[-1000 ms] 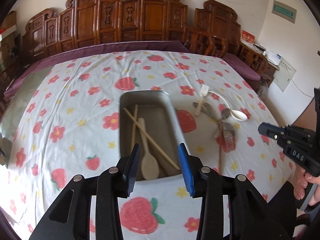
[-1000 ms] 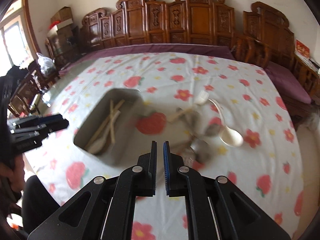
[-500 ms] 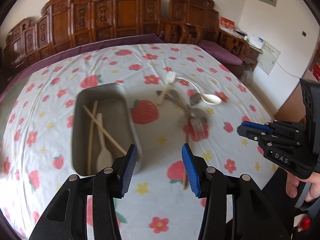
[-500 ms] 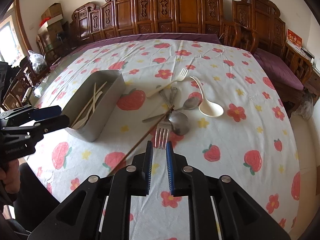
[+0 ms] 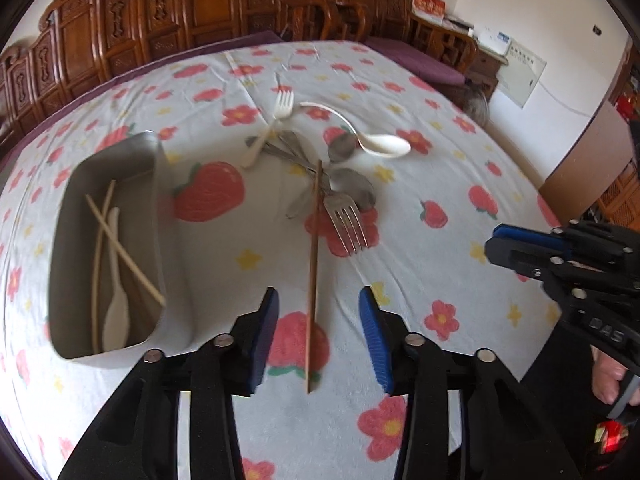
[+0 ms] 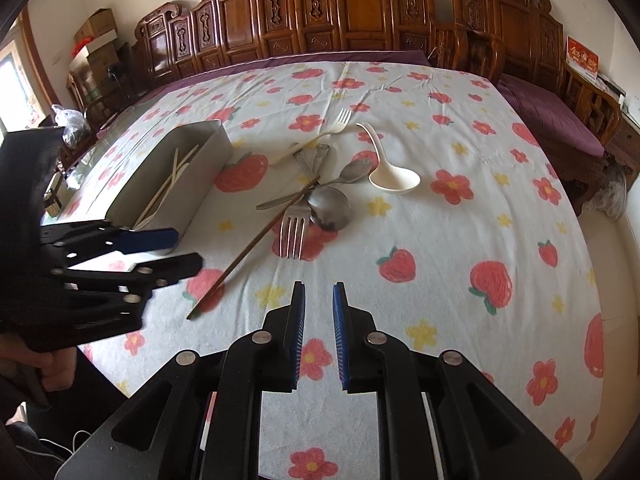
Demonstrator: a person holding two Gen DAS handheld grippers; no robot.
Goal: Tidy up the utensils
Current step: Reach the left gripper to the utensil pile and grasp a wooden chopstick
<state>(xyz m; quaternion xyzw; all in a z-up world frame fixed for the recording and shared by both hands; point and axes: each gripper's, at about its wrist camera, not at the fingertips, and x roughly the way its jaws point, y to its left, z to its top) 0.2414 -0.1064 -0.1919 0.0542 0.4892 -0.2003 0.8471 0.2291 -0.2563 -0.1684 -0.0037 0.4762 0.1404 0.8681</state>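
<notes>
A dark wooden chopstick (image 5: 313, 280) is framed between the spread fingers of the left gripper (image 5: 316, 336), its near end lying on the flowered cloth of the worktop (image 5: 440, 264) and untouched by either blue pad. A second ago those fingers were hung over the metal tray (image 5: 158, 248); the tray is now left off to their left, with pale chopsticks (image 5: 120, 248) and a white spoon (image 5: 116, 304) already laid inside. The left fingers have just been narrowed a little, with the stick between them but not yet pinched. Ahead of the fingers, the stick's far end is buried in the loose pile: a steel fork (image 5: 346, 220), steel spoons (image 5: 354, 188), a white fork (image 5: 272, 124) and a white ladle-spoon (image 5: 380, 145). The right gripper (image 6: 318, 320) is held nearly closed and empty, a narrow gap showing, just short of the steel fork's tines. By appearances, the next pick is being lined up, and most of the pile is still to be sorted.
</notes>
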